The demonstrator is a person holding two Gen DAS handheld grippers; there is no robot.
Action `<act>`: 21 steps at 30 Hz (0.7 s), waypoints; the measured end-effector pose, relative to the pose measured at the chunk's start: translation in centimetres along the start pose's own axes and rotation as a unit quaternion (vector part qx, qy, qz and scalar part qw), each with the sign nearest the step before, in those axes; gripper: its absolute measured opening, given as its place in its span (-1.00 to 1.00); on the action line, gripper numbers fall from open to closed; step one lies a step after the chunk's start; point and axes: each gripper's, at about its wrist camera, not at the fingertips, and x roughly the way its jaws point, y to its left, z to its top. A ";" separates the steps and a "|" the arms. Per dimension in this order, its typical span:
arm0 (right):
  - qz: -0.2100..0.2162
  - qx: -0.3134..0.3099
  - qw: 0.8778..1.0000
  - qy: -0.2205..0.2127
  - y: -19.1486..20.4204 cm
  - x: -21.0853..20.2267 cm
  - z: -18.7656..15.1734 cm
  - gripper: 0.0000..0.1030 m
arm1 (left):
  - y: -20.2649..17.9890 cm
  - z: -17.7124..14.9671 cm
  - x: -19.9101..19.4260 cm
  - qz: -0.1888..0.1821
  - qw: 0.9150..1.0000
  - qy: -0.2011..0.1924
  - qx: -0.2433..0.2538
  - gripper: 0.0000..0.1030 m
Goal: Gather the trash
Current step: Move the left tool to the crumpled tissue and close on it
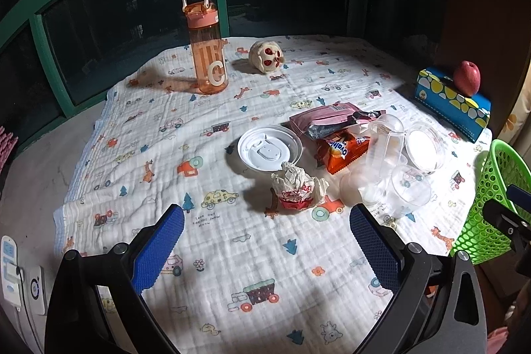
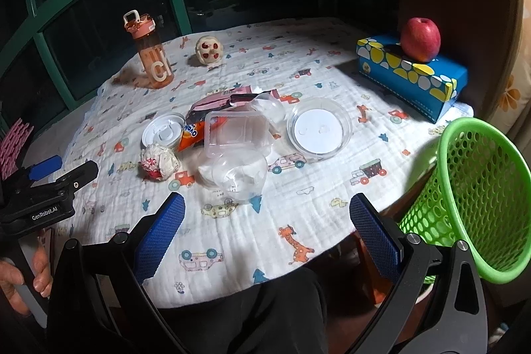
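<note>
left wrist view: left gripper point(image 1: 267, 221) hovers over the near part of the table point(image 1: 39, 168); jaws spread wide, nothing btwn the blue pads
right wrist view: right gripper point(image 2: 267, 214) over the near edge of the table, jaws spread wide, holding nothing; left gripper seen at the left side of this view w/ a hand point(image 2: 20, 281) on its grip
cloth: white printed cloth point(image 1: 232, 254) w/ cars & giraffes covers most of the table
trash pile: all near the table centre, ahead of both grippers
paper wad: crumpled paper wrapper point(image 1: 298, 188) w/ red print, nearest item to the left gripper, just in front of the white lid
lid: white round lid point(image 1: 269, 147) flat on the cloth, left of the packets
packets: orange snack packet point(image 1: 345, 151) lies partly under a pink pouch point(image 1: 325, 116); a dark foil wrapper point(image 1: 318, 131) btwn them
clear plastics: clear cups point(image 1: 408, 188) & a clear square tub point(image 2: 237, 130) heaped together; round clear dish point(image 2: 319, 128) just right of them
basket: green mesh basket point(image 2: 481, 204) at the right edge of the table, tilted, mouth toward the cam
far side: orange water bottle point(image 1: 207, 55) upright near the far-left edge; skull toy point(image 1: 265, 57) beside it
far-right corner: blue tissue box point(image 2: 411, 75) w/ a red apple point(image 2: 420, 38) on top
</note>
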 end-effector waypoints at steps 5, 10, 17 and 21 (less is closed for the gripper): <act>0.001 0.003 1.000 0.004 -0.3 0.5 0.4 0.91 | -0.5 0.3 1.4 0.000 1.000 0.009 0.008 0.88; 0.002 0.004 1.000 0.005 -0.4 0.9 0.6 0.91 | -0.8 0.6 2.6 -0.009 1.000 0.015 0.009 0.88; 0.004 0.007 1.000 0.009 -0.7 1.7 1.1 0.91 | -1.2 1.1 4.2 -0.014 1.000 0.023 0.008 0.88; 0.003 0.008 1.000 0.012 -0.9 2.1 1.2 0.91 | -1.6 1.4 5.5 -0.017 0.999 0.028 0.008 0.87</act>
